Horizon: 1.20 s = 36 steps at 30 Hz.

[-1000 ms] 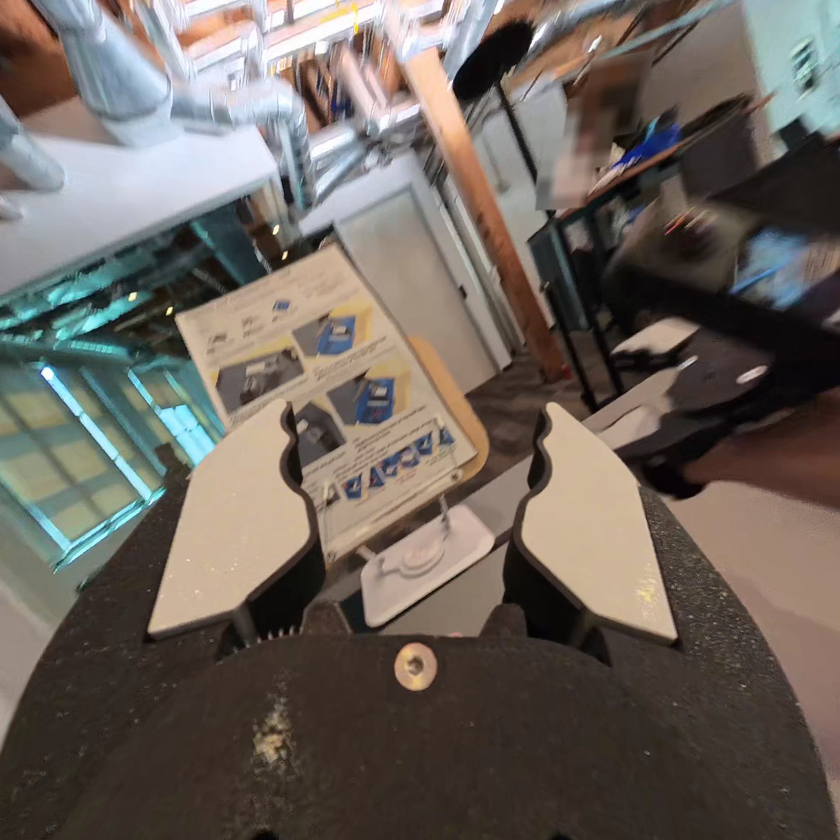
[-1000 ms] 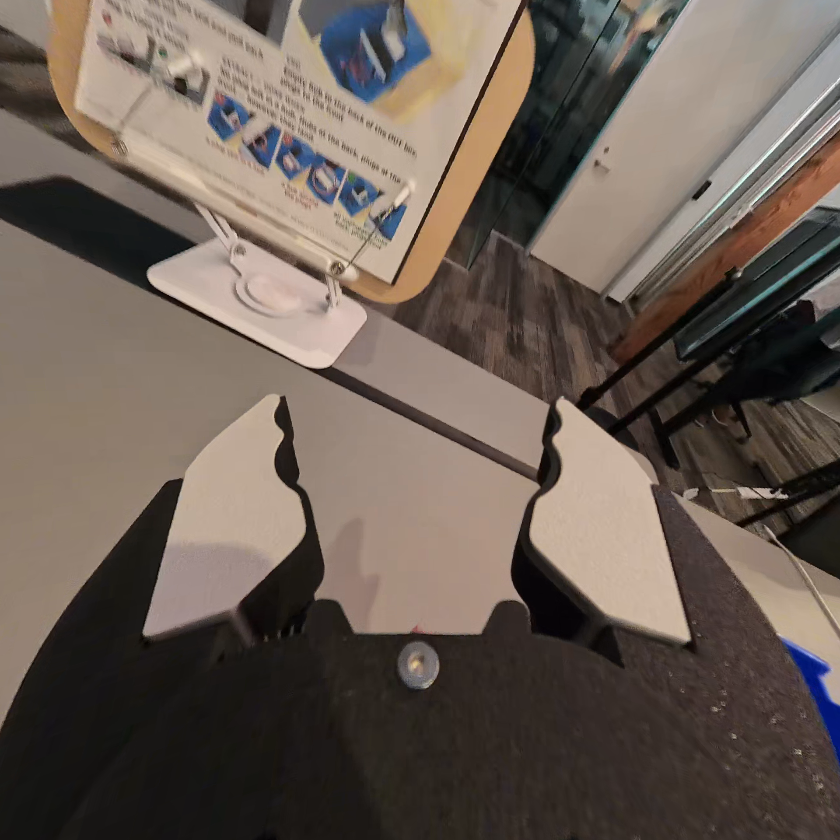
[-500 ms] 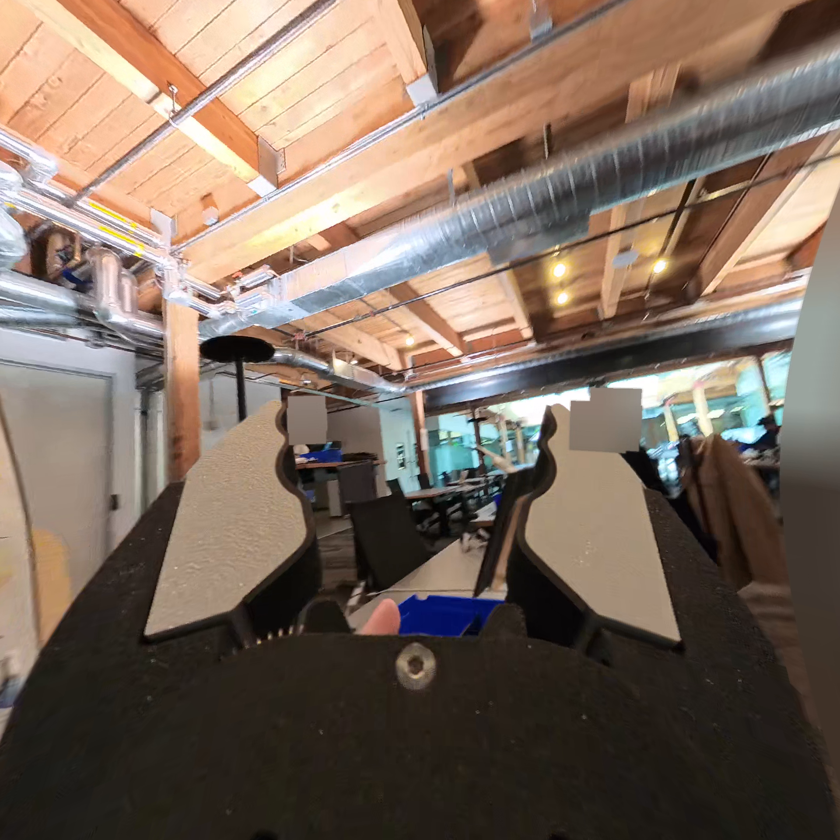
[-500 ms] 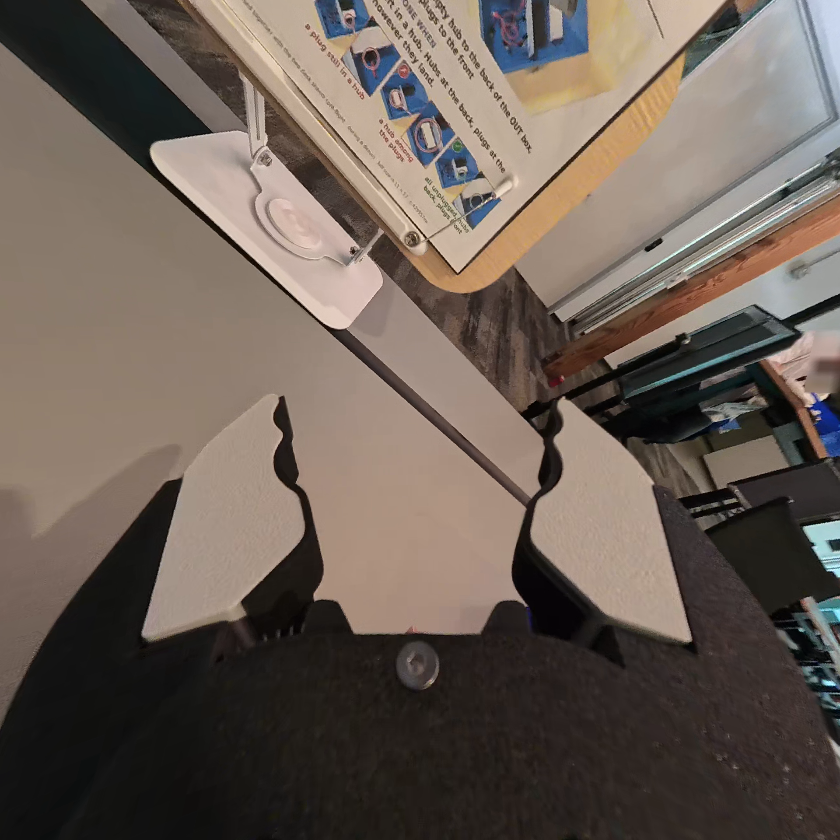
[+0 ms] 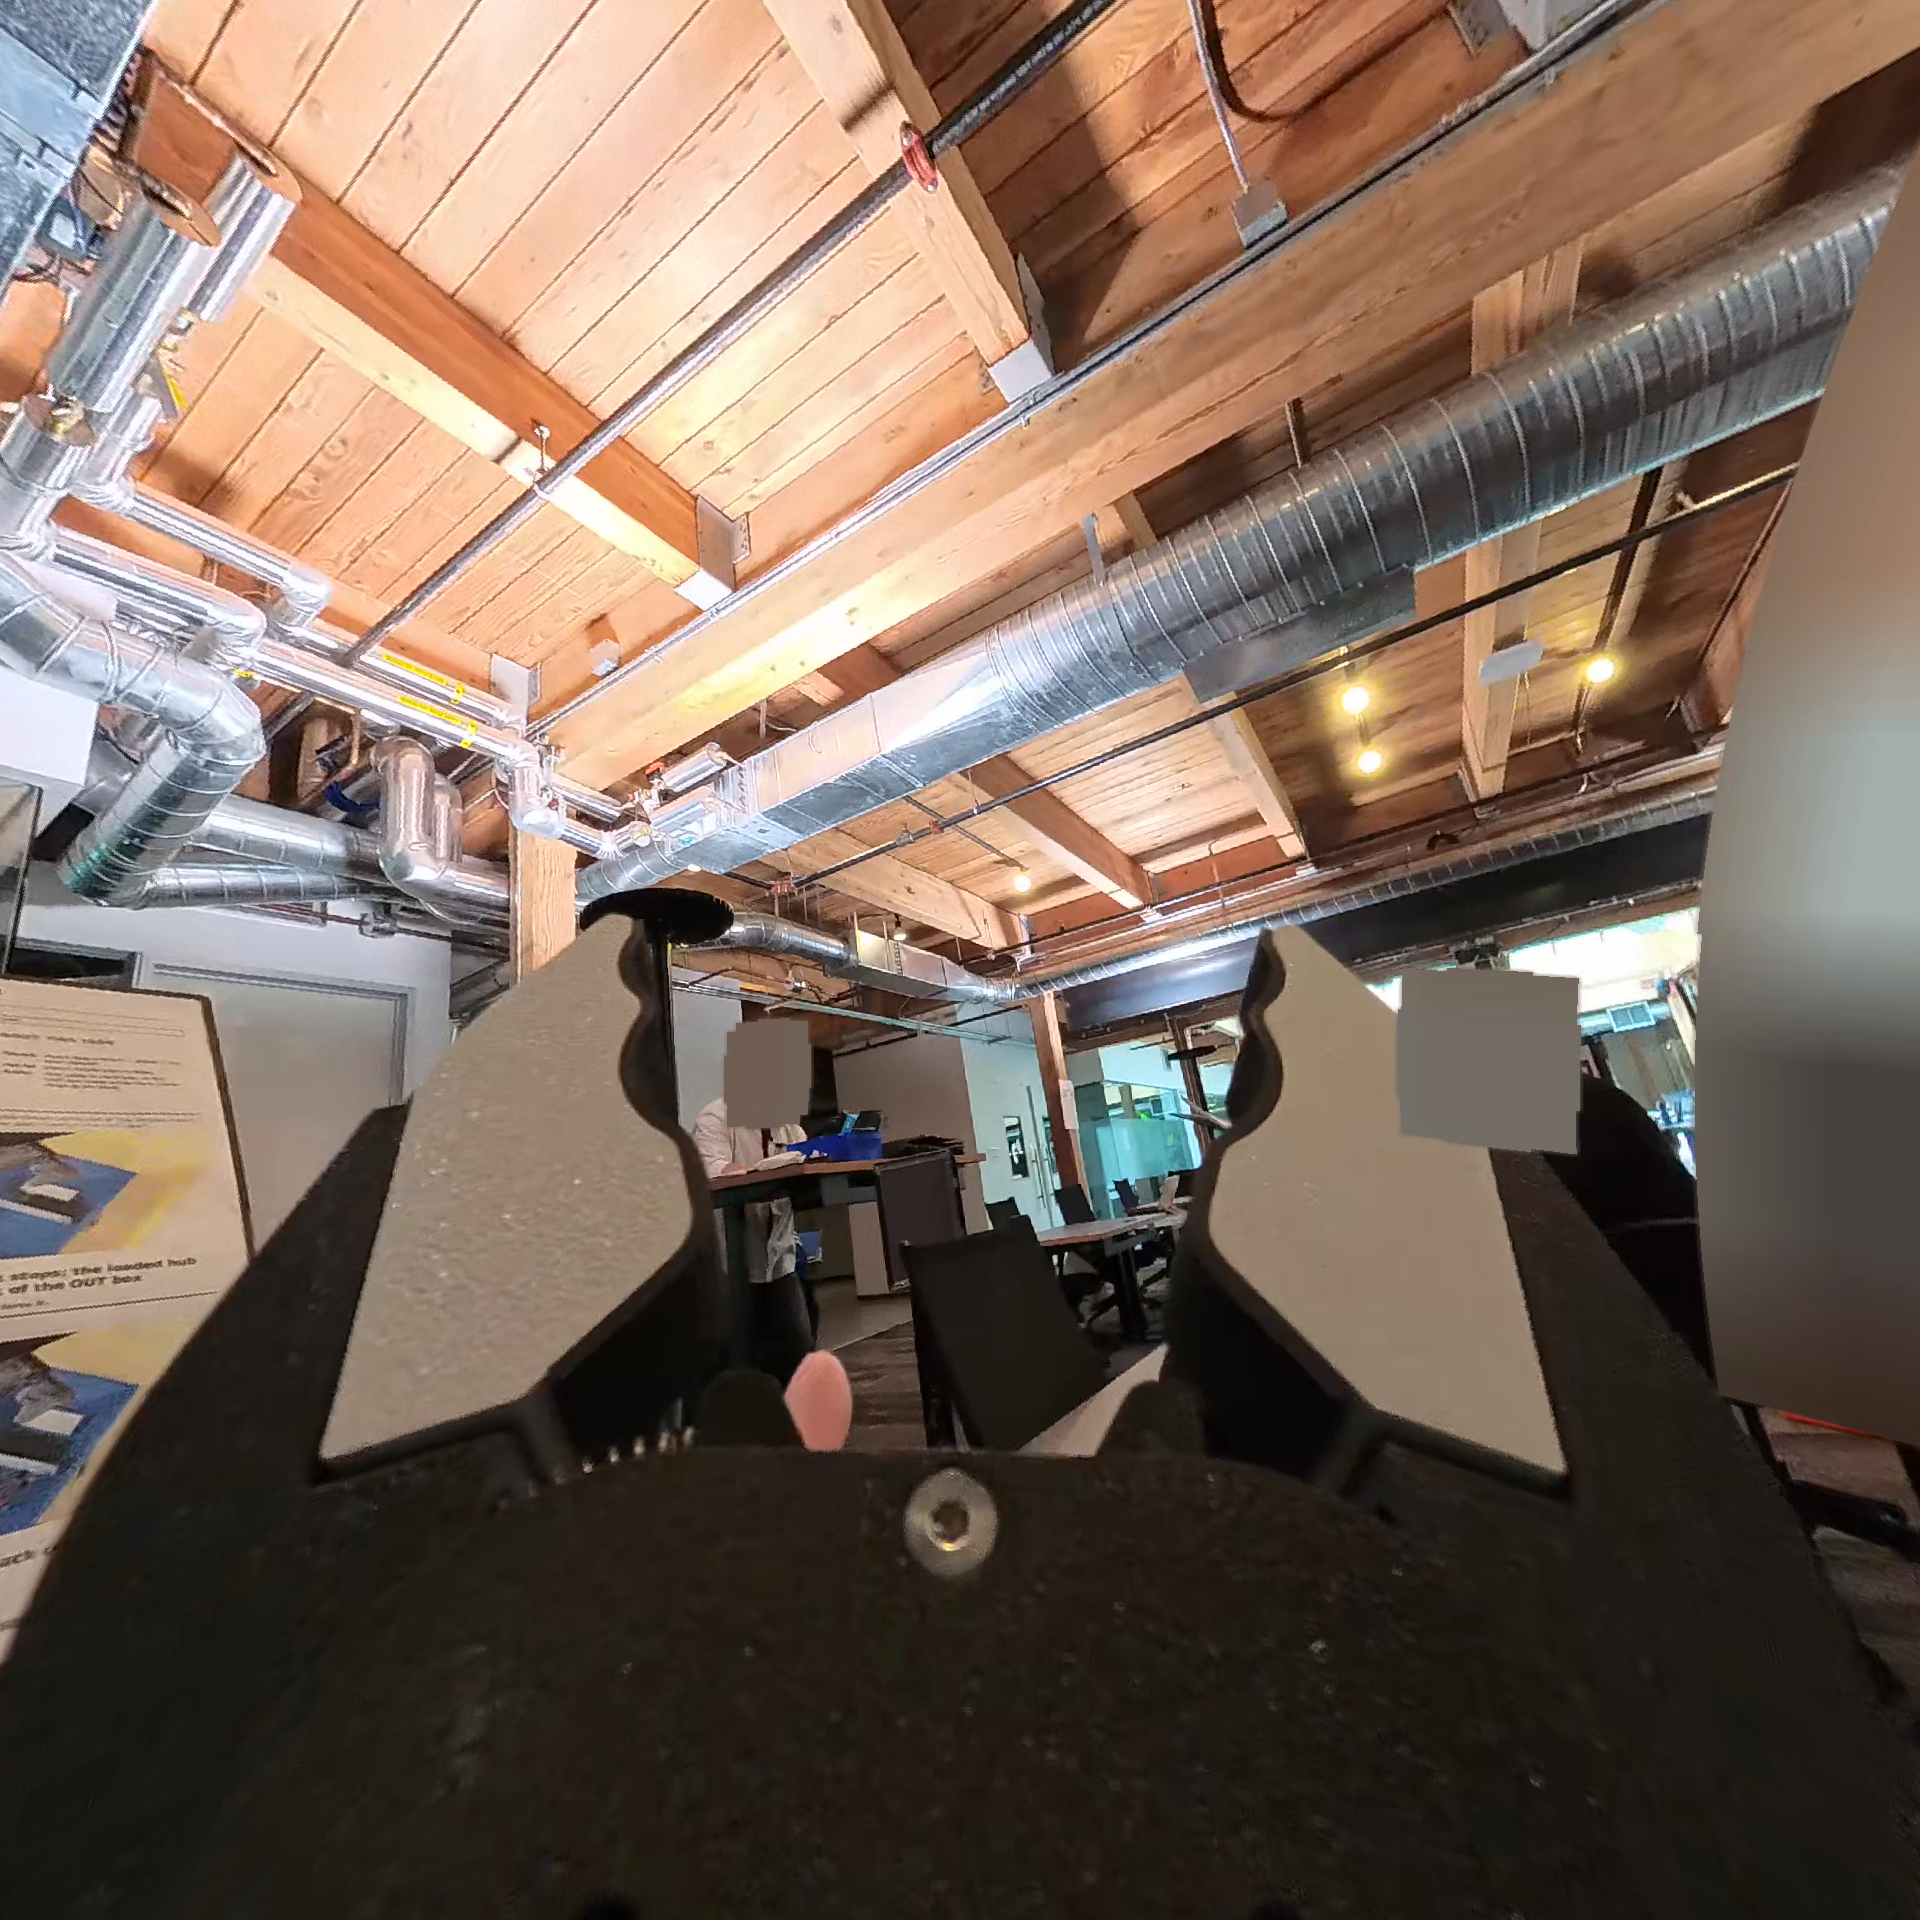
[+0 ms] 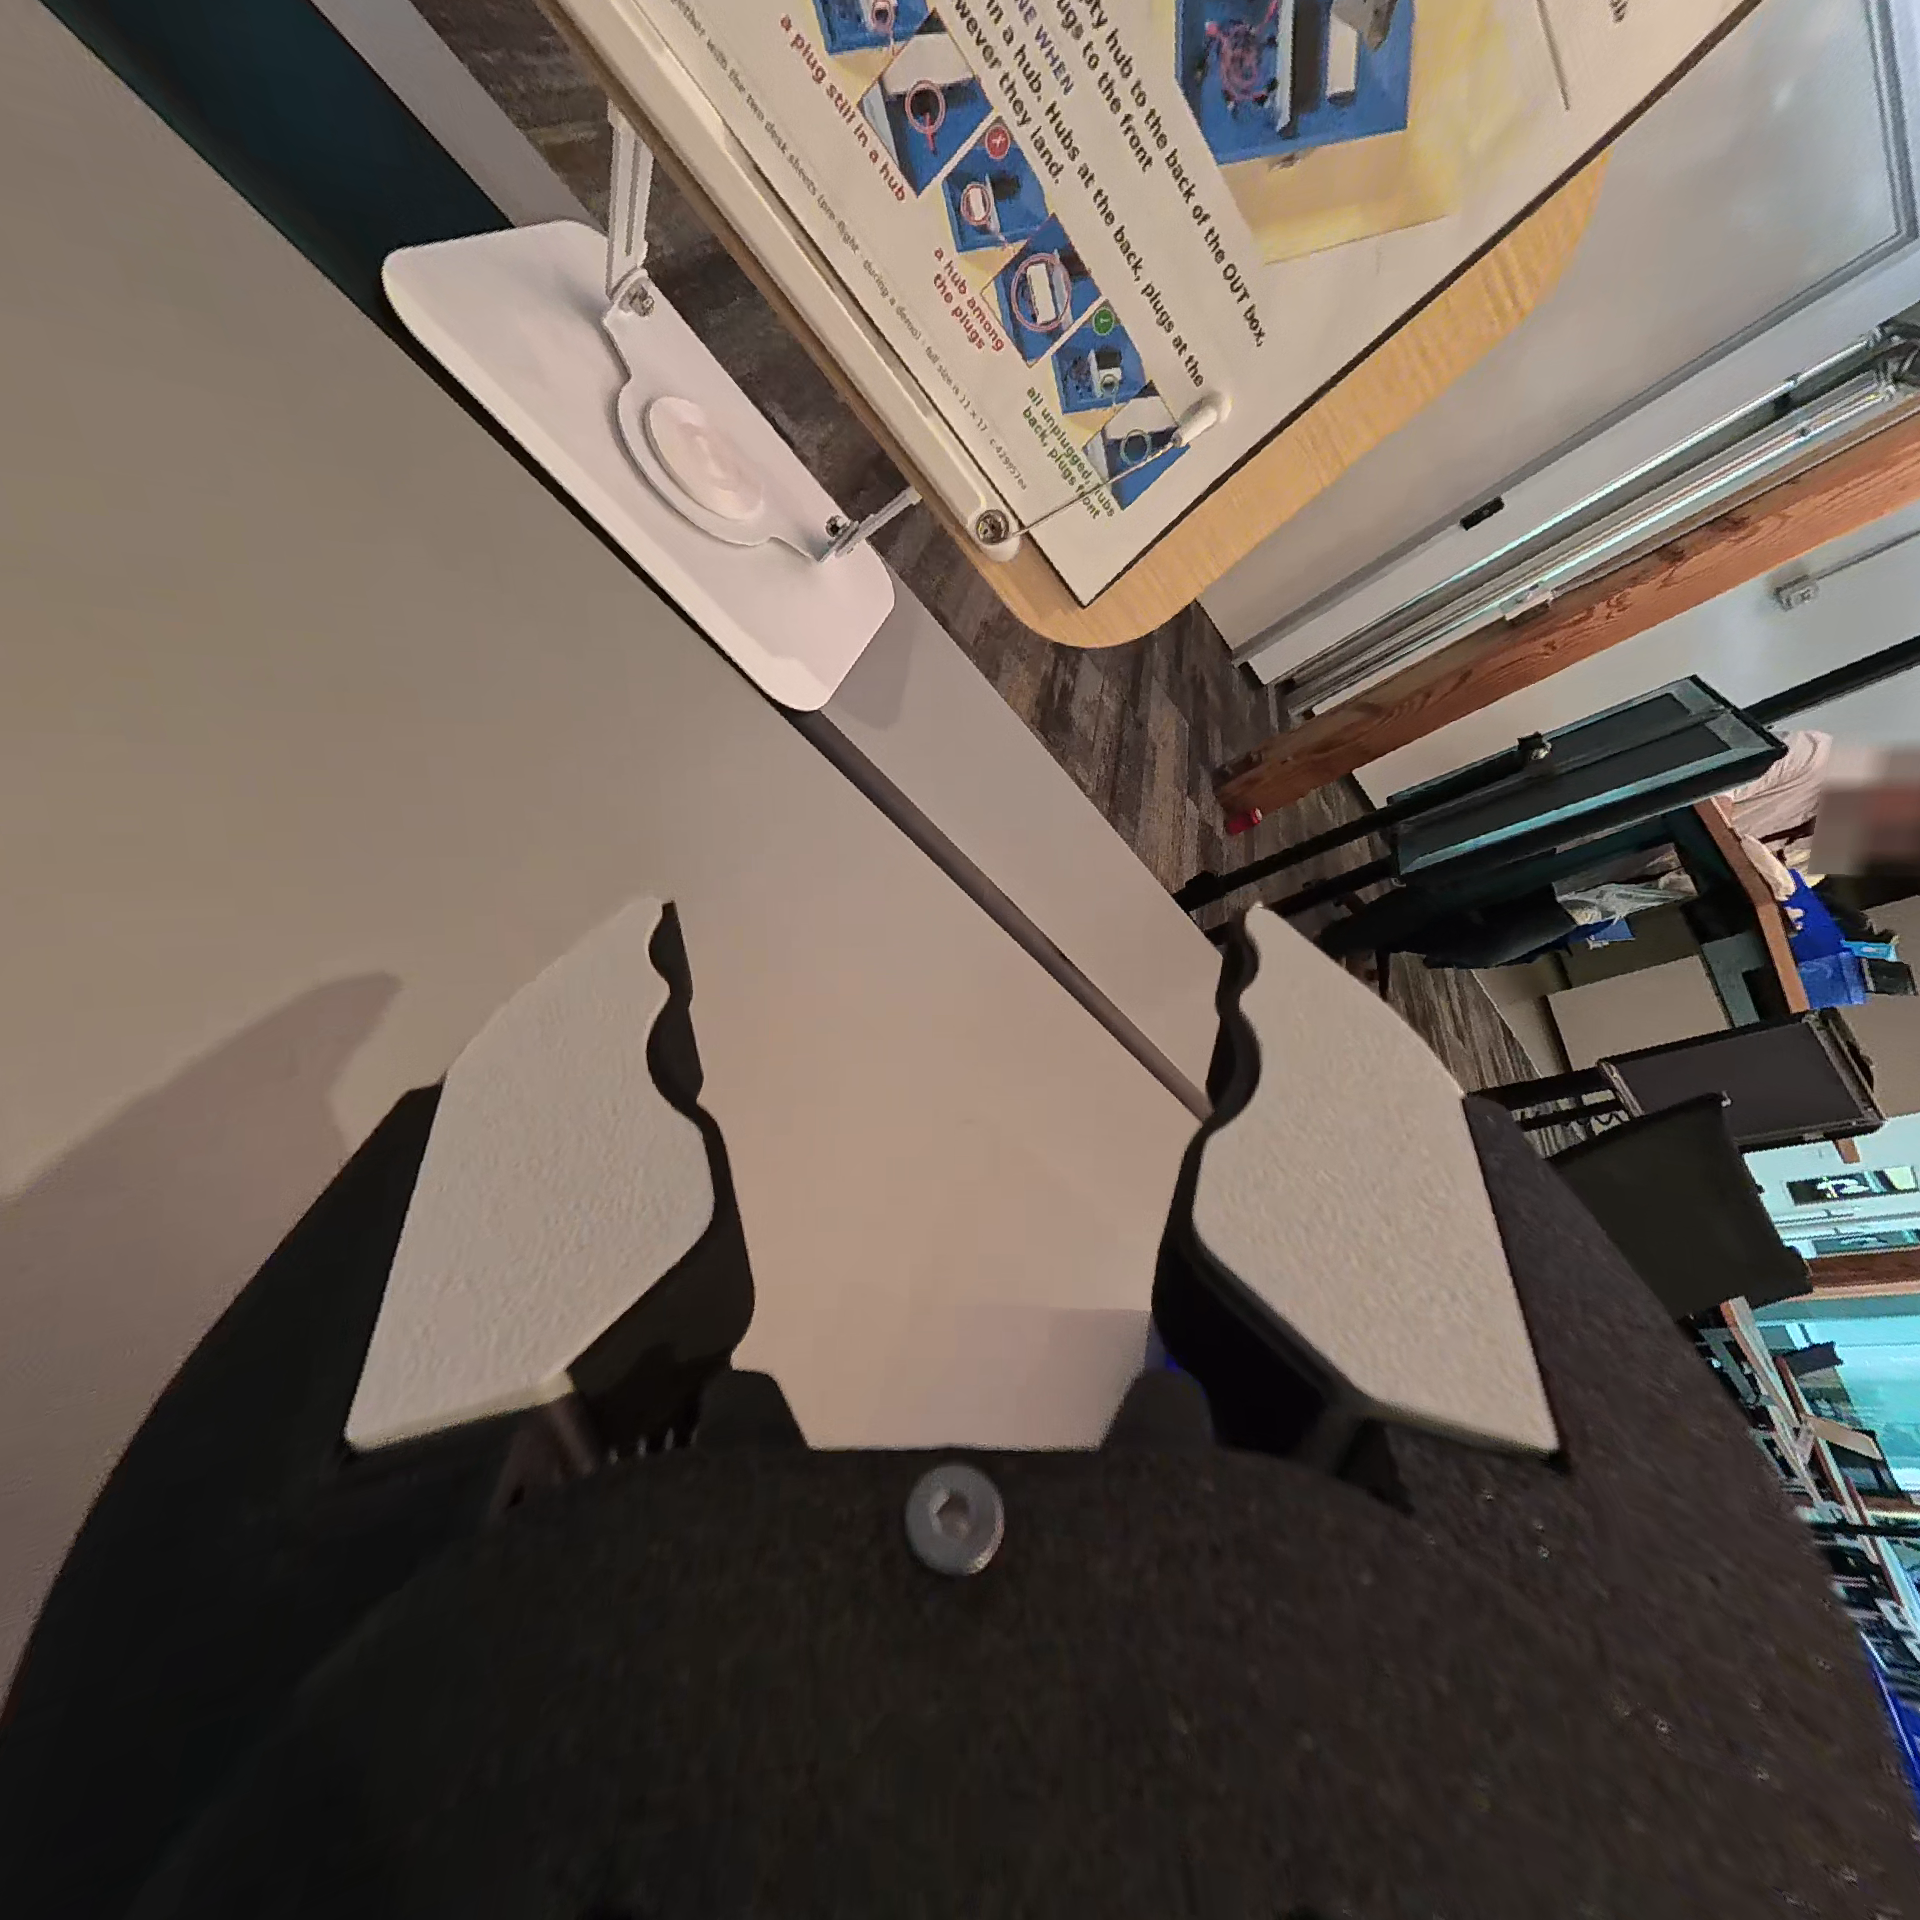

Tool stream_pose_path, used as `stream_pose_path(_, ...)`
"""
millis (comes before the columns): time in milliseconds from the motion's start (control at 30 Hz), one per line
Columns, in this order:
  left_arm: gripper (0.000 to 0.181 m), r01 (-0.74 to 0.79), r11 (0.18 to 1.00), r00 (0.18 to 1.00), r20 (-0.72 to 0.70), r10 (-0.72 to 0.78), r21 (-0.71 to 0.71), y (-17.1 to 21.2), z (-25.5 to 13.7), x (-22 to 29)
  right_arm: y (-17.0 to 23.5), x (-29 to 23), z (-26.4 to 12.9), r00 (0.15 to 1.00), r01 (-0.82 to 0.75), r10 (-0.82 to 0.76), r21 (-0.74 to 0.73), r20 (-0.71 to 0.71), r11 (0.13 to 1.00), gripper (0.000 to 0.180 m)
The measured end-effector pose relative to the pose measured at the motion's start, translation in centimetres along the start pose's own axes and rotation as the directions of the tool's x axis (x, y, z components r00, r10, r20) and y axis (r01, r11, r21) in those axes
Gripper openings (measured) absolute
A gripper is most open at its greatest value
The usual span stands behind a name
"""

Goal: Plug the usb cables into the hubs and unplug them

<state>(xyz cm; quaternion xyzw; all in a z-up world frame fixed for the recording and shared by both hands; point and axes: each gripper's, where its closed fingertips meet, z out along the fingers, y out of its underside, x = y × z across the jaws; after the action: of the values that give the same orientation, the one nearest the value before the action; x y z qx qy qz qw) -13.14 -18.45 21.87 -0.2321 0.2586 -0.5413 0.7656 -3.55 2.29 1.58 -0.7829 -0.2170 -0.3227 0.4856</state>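
Left wrist view: ceiling ducts (image 5: pixel 1195 603); right: grey table (image 6: pixel 260 675).

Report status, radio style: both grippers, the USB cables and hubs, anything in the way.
Left gripper open, empty, aimed at ceiling. Right gripper open, empty, over grey table. No cables or hubs in view. Instruction board stand ahead, apart from the fingers.

- Left wrist view: my camera tilts up toward the ceiling (image 5: pixel 727 312).
- Right wrist view: rolled sideways, close over the table (image 6: pixel 260 623).
- Shared: instruction board (image 5: pixel 94 1195) (image 6: pixel 1091 187).
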Motion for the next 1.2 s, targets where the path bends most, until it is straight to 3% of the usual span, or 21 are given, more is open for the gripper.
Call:
stream_pose_path(400, 0.104, -0.01, 1.0, 0.999, 0.036, 0.011, -0.025, 0.8, 0.1, -1.1, 1.2, -0.5, 0.6, 0.998, 0.057, -0.057, -0.084, -0.006, 0.995, 0.095)
stream_pose_path(967, 0.103, -0.025, 0.998, 0.998, 0.052, 0.028, -0.062, 2.4, 0.2, -1.8, 1.1, -1.2, 0.5, 0.997, 0.069, -0.067, -0.084, 0.024, 0.994, 0.095)
stream_pose_path(1200, 0.103, -0.006, 1.0, 0.999, 0.042, 0.007, -0.008, 0.4, 0.1, -1.3, 1.5, -1.4, 0.8, 0.997, 0.076, -0.073, -0.1, 0.035, 0.992, 0.095)
